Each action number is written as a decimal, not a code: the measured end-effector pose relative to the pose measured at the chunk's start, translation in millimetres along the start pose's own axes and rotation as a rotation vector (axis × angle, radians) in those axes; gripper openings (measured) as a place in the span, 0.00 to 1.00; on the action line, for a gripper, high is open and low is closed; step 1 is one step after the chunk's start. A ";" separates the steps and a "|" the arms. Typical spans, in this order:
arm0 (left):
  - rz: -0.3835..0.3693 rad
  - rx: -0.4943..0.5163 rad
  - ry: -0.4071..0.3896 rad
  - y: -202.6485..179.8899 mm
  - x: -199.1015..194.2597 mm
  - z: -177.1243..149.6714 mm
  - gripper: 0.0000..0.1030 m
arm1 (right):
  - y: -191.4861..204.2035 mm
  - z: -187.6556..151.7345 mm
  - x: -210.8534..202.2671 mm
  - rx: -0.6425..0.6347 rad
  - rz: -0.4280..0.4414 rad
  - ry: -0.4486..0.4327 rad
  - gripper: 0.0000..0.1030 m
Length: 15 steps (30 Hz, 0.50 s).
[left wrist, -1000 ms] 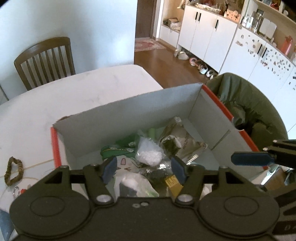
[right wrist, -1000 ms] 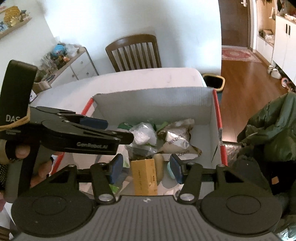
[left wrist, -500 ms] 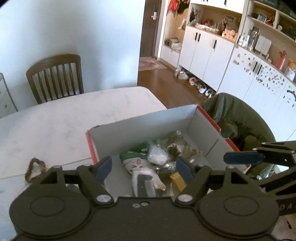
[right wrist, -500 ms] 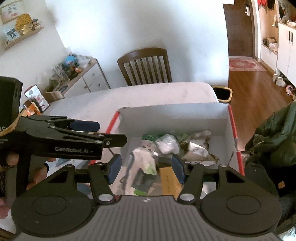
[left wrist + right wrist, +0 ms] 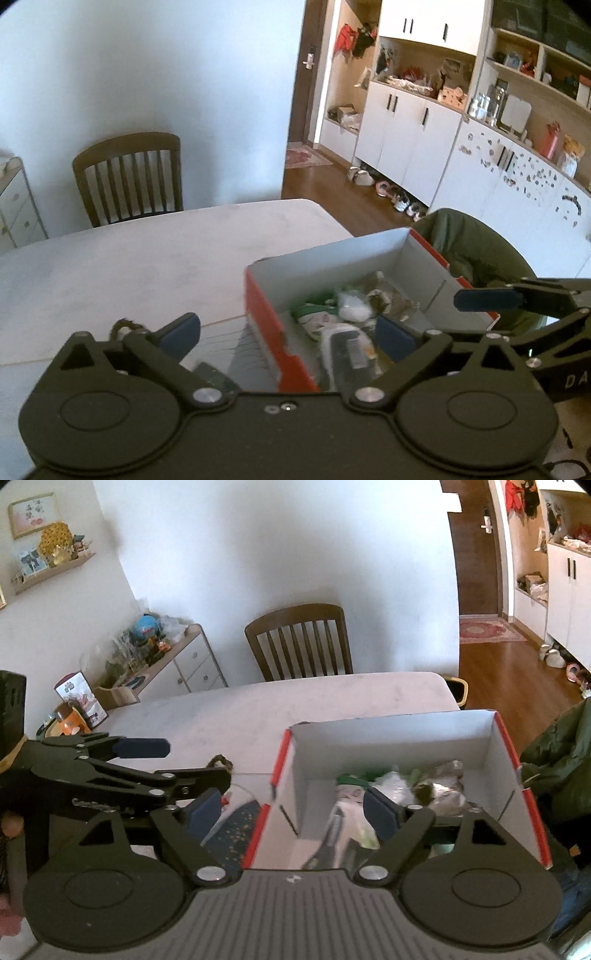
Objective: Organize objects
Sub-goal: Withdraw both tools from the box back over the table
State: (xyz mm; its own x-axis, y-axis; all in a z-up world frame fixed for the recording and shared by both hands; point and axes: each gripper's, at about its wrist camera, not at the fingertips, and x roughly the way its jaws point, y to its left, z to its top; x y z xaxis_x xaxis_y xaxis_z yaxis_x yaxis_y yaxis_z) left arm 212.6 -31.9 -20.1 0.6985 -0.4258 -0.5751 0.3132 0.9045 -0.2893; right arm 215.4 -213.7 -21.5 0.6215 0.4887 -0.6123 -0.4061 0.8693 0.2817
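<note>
Both grippers hang above the worktop [image 5: 332,701], nothing held. Left gripper [image 5: 288,332]: jaws wide, empty, straddling the near left wall of the box [image 5: 266,317]. Right gripper [image 5: 291,810]: jaws wide, empty, also over that box edge.

Box is red outside, white inside, at 1 o'clock from the left camera, near the worktop's right edge. Inside: a jumble of packets, with a white pouch [image 5: 352,308], green wrapper [image 5: 310,312], foil bag [image 5: 443,794] and a dark barcoded pack [image 5: 347,354] nearest.

Still loose on the worktop at 10 o'clock of the box: a brown hair tie [image 5: 221,760]. A dark speckled item [image 5: 236,827] lies just left of the box; can't tell what it is.

Looks like a between-items step: a drop seems done, next pick not started. Next move likely: take the left gripper down to the hair tie, close on its rim, lift it over the wall, release inside.
</note>
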 end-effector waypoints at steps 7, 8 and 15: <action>0.009 -0.032 -0.020 44.0 -16.6 -8.6 0.99 | 40.9 -5.1 11.4 0.010 -0.012 -0.024 0.84; 0.011 -0.032 -0.021 50.1 -18.3 -9.8 0.99 | 46.3 -5.9 12.4 0.007 -0.015 -0.027 0.86; 0.019 -0.059 -0.029 98.7 -28.7 -18.7 0.99 | 83.6 -9.1 33.5 0.011 -0.015 -0.023 0.86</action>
State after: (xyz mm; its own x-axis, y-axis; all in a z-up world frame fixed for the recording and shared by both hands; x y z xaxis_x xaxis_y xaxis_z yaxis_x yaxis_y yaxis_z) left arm 211.5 69.2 -46.5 0.7223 -0.4072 -0.5591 0.2618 0.9091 -0.3239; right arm 196.2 -125.3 -25.2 0.6432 0.4768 -0.5991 -0.3889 0.8774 0.2809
